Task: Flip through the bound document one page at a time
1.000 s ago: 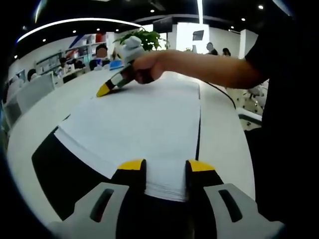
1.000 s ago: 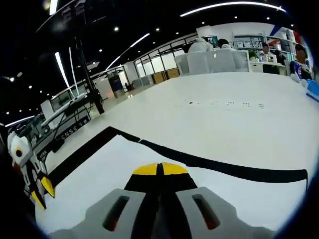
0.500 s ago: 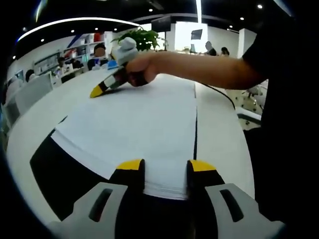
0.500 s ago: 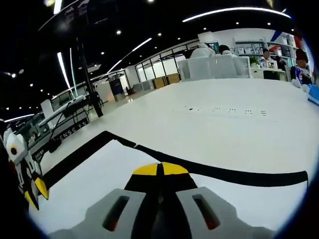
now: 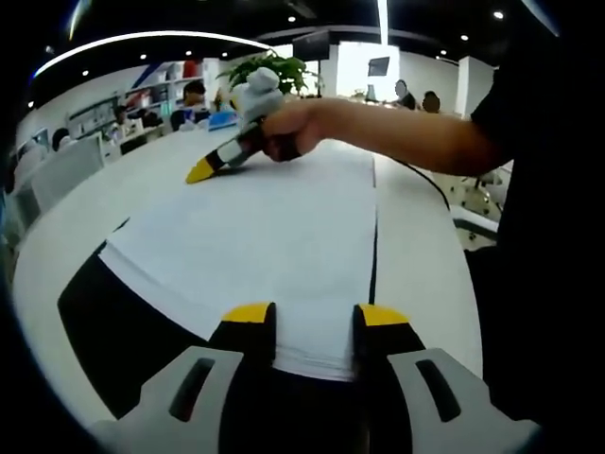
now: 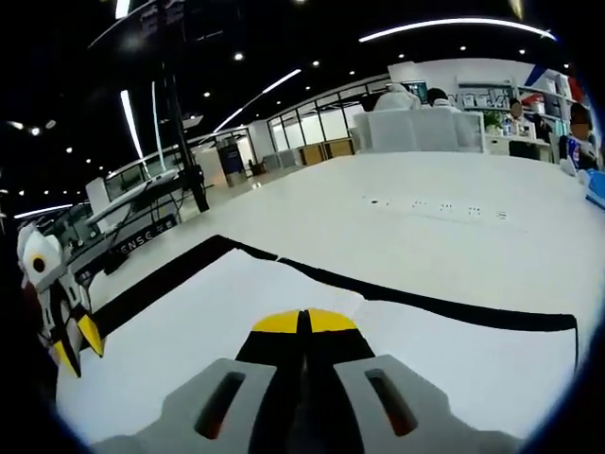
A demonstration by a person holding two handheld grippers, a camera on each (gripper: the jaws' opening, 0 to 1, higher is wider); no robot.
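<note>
White pages of the bound document [image 5: 274,236] lie flat on the table [image 6: 454,203], long axis running from the released left gripper [image 5: 313,317] straddling the near edge to the clenched right gripper [image 5: 203,171] at the far edge.

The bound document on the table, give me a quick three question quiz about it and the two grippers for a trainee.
1. True or false: the right gripper has its jaws closed, tips together over the top page.
2. In the left gripper view, which end of the bound document does the left gripper straddle: A) the near edge, B) the far edge, C) neither?
3. Fill in: the white table carries the document, and a dark ____ shows beyond the white page at the near left.

Key: 1 true; 2 A; 3 cover.
</note>
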